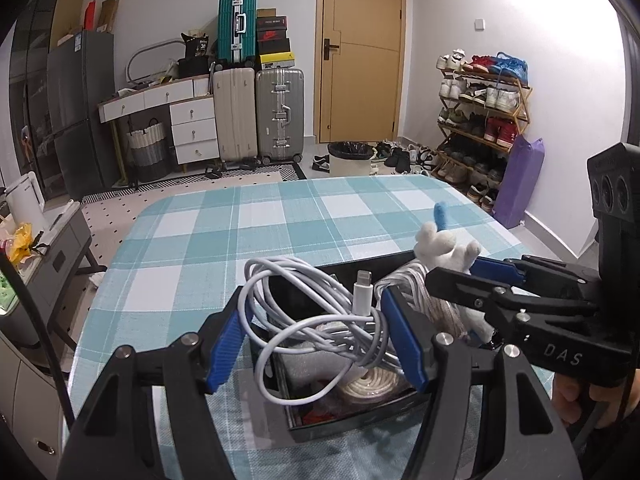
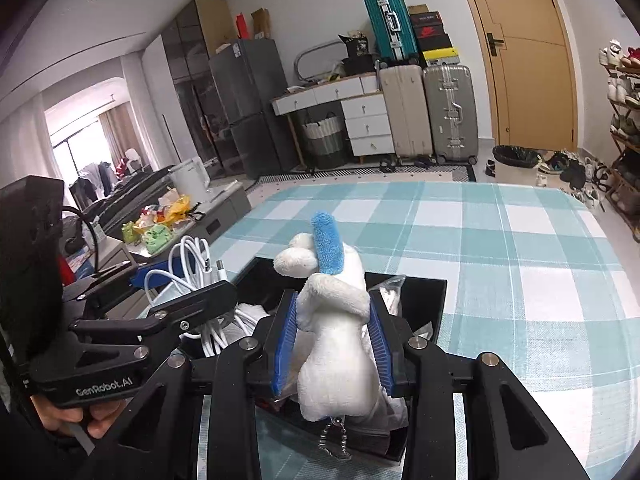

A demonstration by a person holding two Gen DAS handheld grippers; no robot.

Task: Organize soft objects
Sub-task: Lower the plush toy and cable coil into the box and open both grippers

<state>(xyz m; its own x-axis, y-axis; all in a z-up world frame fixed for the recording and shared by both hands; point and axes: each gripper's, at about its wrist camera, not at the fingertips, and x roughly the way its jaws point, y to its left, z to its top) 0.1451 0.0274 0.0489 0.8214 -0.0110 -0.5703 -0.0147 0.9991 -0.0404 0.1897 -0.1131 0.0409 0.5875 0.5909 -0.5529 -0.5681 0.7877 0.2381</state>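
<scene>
A black open box (image 1: 362, 426) (image 2: 434, 312) sits on the checked table near me. My left gripper (image 1: 316, 344) is shut on a coiled white charging cable (image 1: 288, 280) and holds it over the box; it also shows in the right wrist view (image 2: 192, 264). My right gripper (image 2: 336, 340) is shut on a white plush toy (image 2: 340, 344) with a blue part (image 2: 326, 246), held over the box's right side; the toy shows in the left wrist view (image 1: 444, 246). Inside the box lie a coiled cream rope (image 1: 372, 386) and other soft items.
The table wears a teal and white checked cloth (image 1: 280, 216) (image 2: 520, 248). Beyond it stand suitcases (image 1: 256, 116), a white drawer desk (image 1: 180, 112), a shoe rack (image 1: 480, 120), a bin (image 1: 348, 158) and a wooden door (image 1: 360, 48). A cluttered side table (image 2: 168, 220) stands left.
</scene>
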